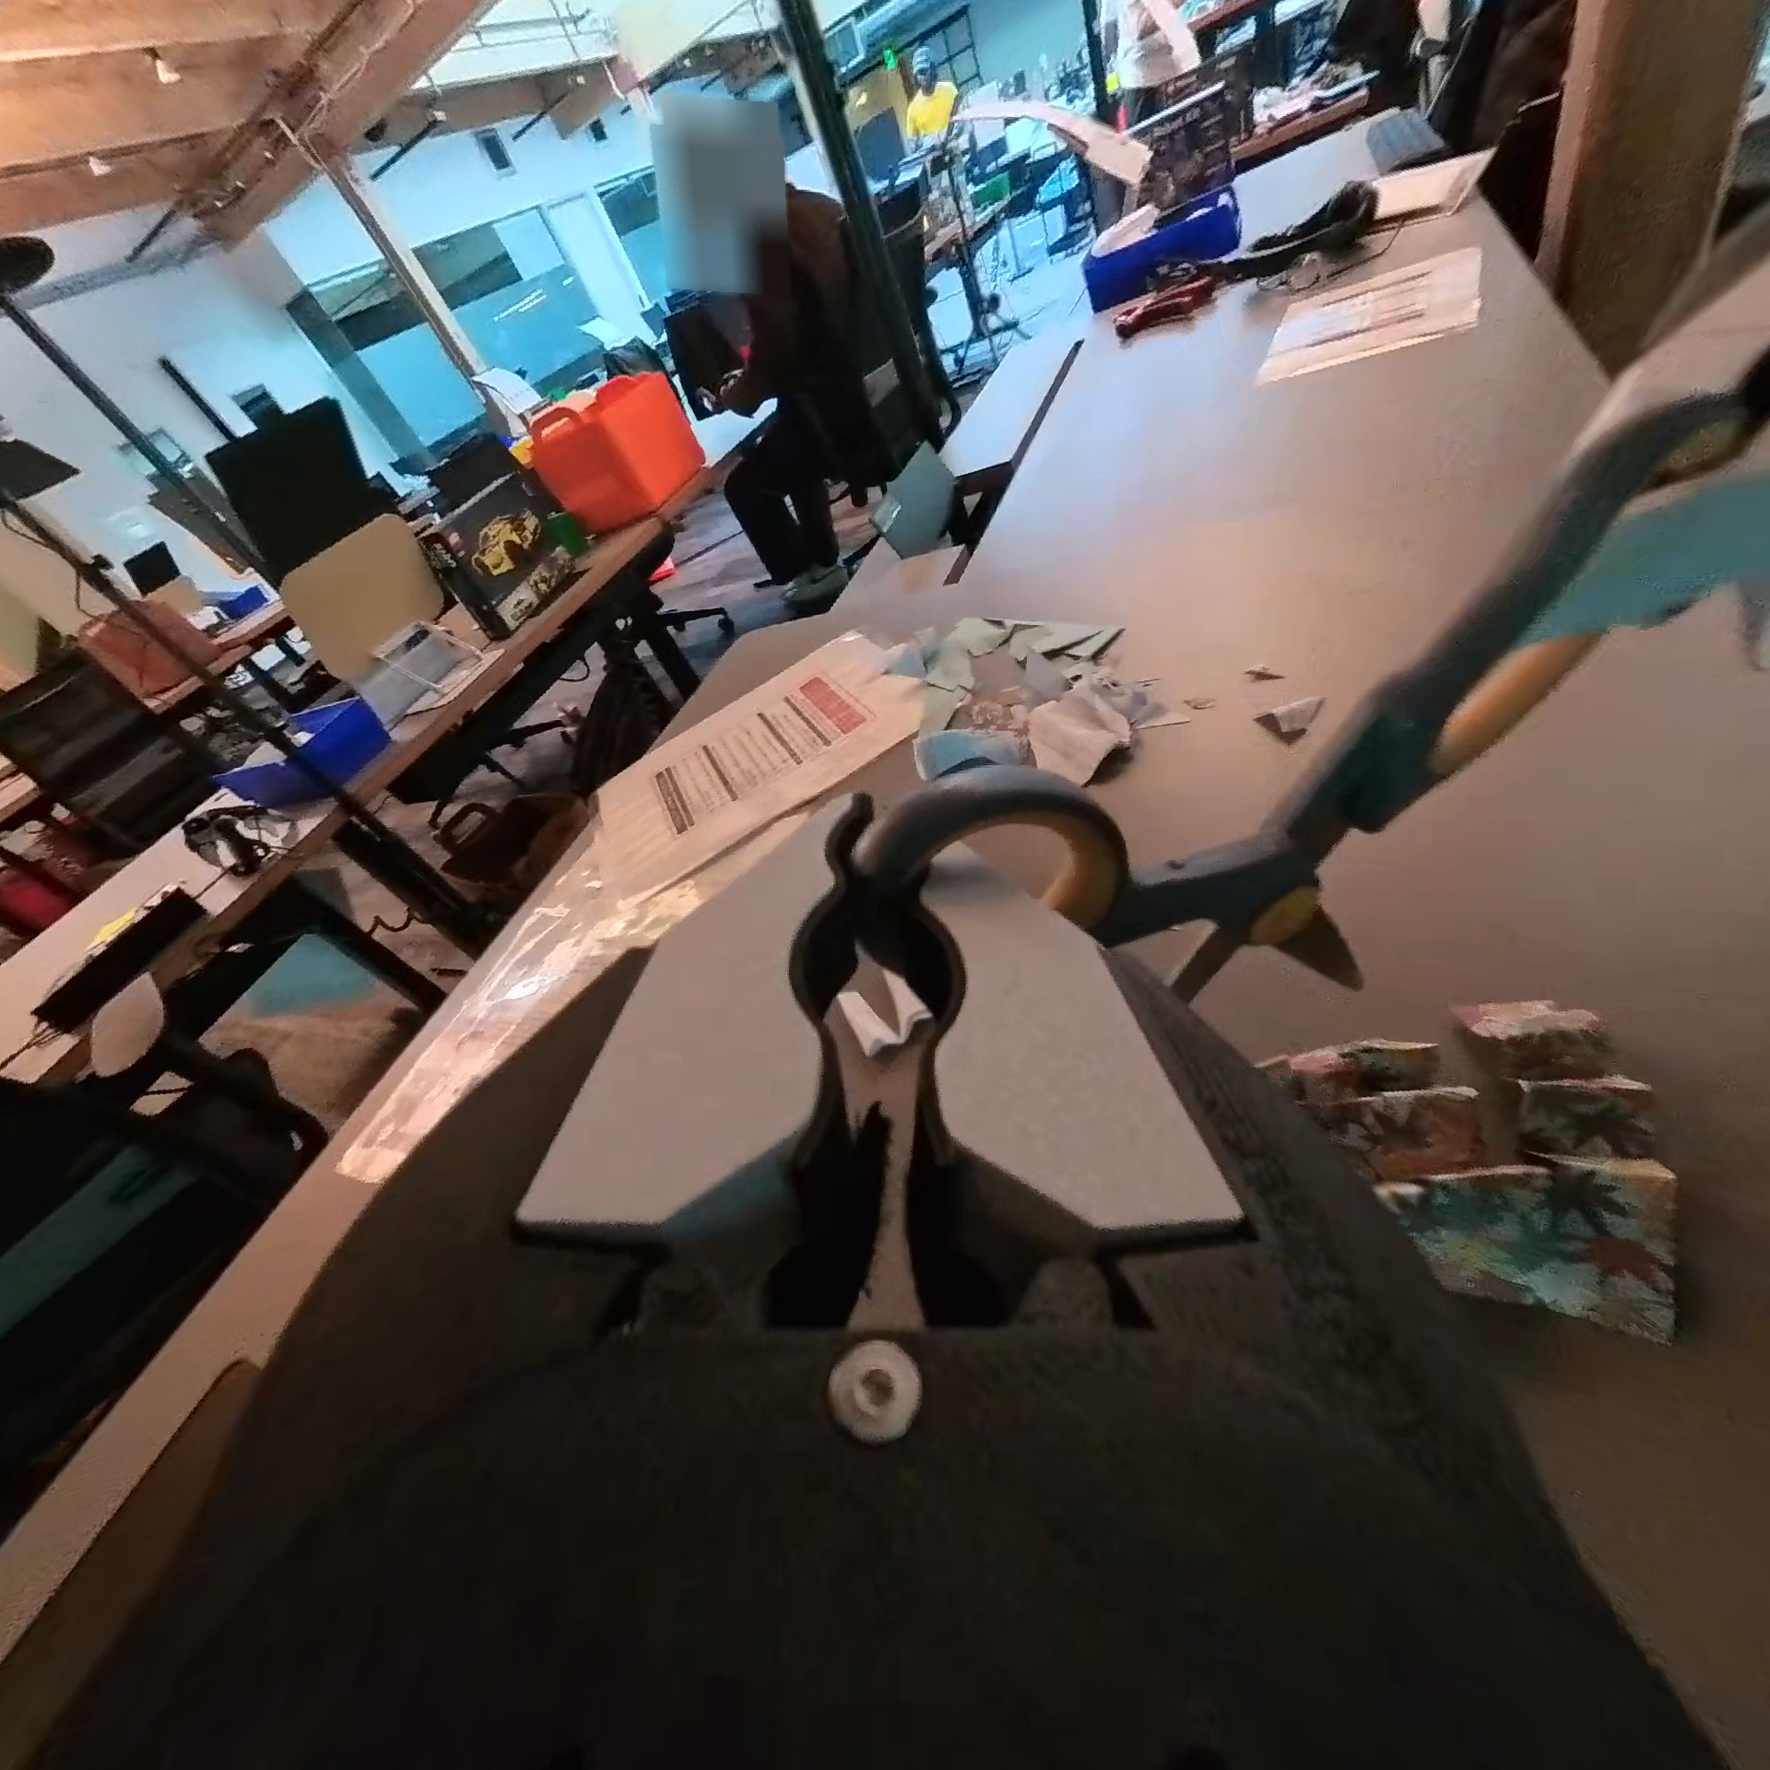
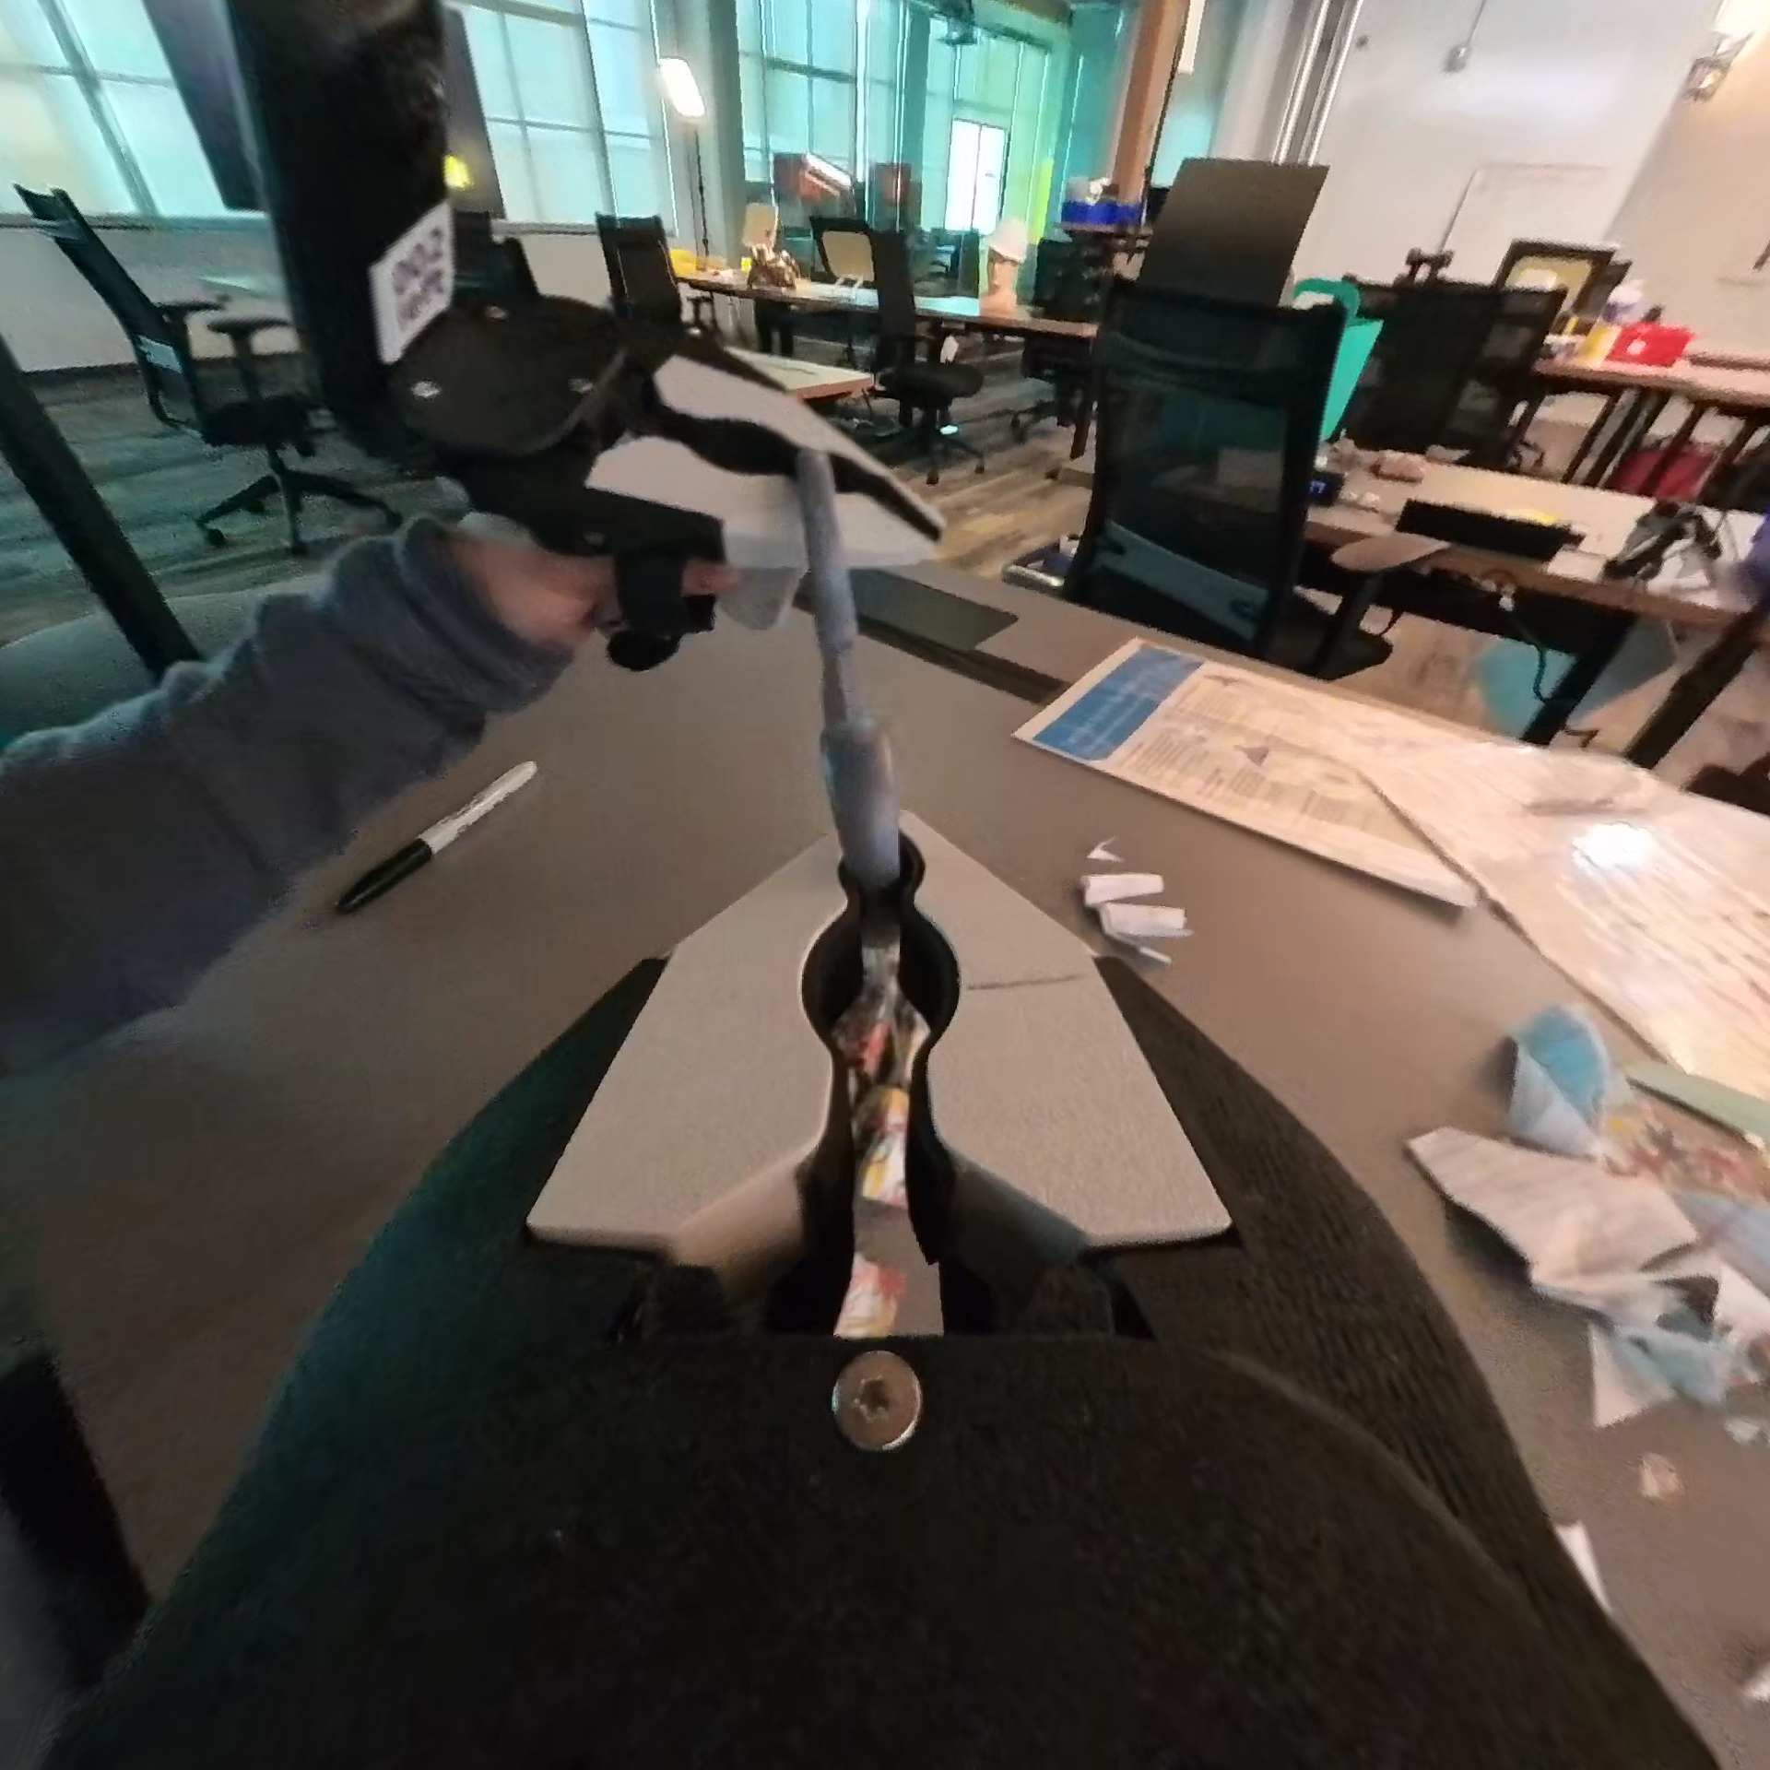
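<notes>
**Two grippers, both clamped on one pair of scissors above a grey table.**

On the grey table (image 1: pixel 1245 498) lie one printed sheet (image 1: pixel 766 742) with a red block, one loose heap of cut paper scraps (image 1: pixel 1015 690) beyond it, one pile of patterned paper pieces (image 1: pixel 1513 1178) too overlapped to count, and one black marker (image 2: pixel 436 833). The left gripper (image 1: pixel 867 862) has its fingers together on the dark ring handle of the scissors (image 1: pixel 1216 886), which hang off the table and slant up toward the right gripper (image 2: pixel 876 876). Its fingertips are pressed on the blue-grey far handle. A patterned strip (image 2: pixel 881 1101) sits in the slot behind the right fingertips, and one white scrap (image 1: pixel 881 1025) sits behind the left ones.
</notes>
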The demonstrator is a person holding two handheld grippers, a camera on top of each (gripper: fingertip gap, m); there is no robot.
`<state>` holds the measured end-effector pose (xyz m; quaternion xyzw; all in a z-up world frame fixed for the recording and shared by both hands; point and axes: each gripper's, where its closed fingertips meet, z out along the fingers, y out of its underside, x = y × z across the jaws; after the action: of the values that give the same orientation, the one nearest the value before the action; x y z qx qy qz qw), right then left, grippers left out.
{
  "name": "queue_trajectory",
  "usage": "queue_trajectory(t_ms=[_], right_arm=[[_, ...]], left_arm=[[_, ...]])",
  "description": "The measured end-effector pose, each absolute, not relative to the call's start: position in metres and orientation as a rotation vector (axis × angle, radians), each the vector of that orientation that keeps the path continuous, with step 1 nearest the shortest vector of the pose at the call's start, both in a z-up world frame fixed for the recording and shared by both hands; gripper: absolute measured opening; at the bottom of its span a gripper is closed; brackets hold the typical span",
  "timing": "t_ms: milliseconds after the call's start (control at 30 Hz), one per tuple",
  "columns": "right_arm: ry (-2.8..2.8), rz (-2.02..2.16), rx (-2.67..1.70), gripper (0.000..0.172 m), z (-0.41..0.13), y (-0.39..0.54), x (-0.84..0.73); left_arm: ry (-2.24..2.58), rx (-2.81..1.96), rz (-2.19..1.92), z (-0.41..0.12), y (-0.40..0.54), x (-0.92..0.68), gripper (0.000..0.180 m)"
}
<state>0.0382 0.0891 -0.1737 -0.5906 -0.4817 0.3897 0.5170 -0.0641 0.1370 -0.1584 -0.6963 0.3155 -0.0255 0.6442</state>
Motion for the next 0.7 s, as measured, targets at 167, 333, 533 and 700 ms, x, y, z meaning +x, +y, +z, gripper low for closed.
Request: queue_trajectory(t_ms=[167,333,533,700], right_arm=[[-1.116,0.878,-1.5,0.0,-0.18,0.076,0.037],[-1.099,0.852,-1.579,0.0,-0.186,0.057,0.029],[-1.056,0.795,-1.651,0.0,-0.2,0.052,0.022],[-1.039,0.739,-1.693,0.0,-0.208,0.054,0.021]], left_arm=[[0.738,-1.601,-0.178,-0.178,0.149,-0.065,0.0],[0.775,-1.648,-0.262,-0.197,0.158,-0.065,0.001],[0.772,-1.676,-0.283,-0.211,0.164,-0.067,0.001],[0.761,-1.707,-0.337,-0.23,0.169,-0.064,0.001]])
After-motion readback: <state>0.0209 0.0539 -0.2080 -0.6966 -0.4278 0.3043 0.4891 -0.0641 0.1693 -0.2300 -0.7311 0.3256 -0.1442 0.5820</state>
